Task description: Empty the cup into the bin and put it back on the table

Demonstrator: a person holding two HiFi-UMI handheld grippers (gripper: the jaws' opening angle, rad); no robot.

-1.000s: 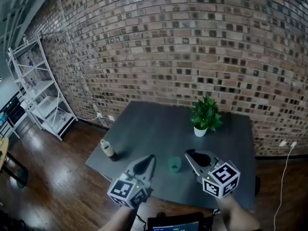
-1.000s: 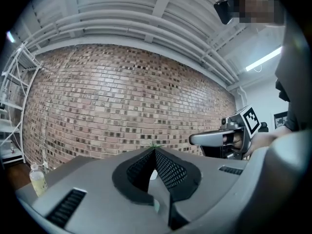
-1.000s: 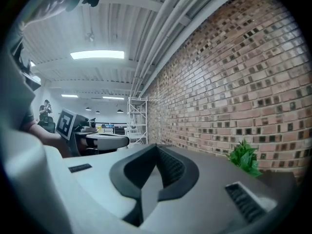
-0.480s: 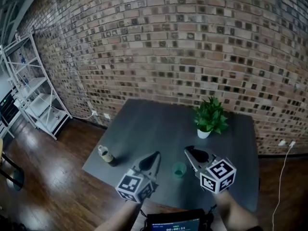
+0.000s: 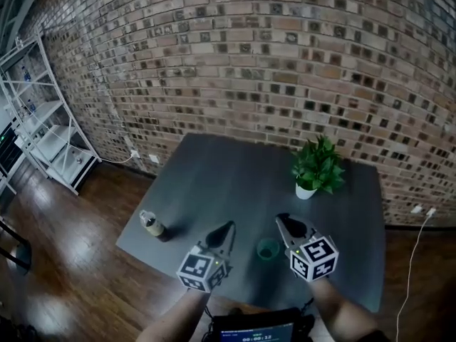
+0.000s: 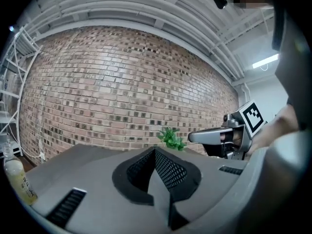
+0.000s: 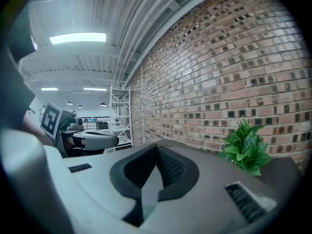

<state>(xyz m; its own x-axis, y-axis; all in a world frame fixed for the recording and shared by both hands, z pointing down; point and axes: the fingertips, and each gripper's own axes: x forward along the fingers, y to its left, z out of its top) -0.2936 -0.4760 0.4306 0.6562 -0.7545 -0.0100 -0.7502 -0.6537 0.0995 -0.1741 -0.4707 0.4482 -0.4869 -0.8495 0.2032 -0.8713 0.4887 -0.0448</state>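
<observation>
A small green cup [image 5: 268,249] stands upright on the dark grey table [image 5: 228,184], near its front edge. My left gripper [image 5: 226,229] hovers just left of the cup, jaws together and holding nothing. To the cup's right is my right gripper [image 5: 282,222], also shut and empty. Neither touches the cup. In the left gripper view the left gripper [image 6: 155,150] points level at the brick wall, and the right gripper [image 6: 214,136] shows at the right. In the right gripper view the right gripper [image 7: 157,147] points over the table, with the left gripper [image 7: 92,140] at the left. Both gripper views hide the cup, and no bin is in view.
A potted green plant [image 5: 315,168] stands at the table's back right. A small bottle [image 5: 151,224] stands at the table's front left corner. A white wire shelf [image 5: 43,120] stands on the wooden floor at the far left. A brick wall runs behind the table.
Both grippers have sunk and moved in over the table's front, staying on either side of the cup. The jaws have stayed shut and the cup has not moved.
</observation>
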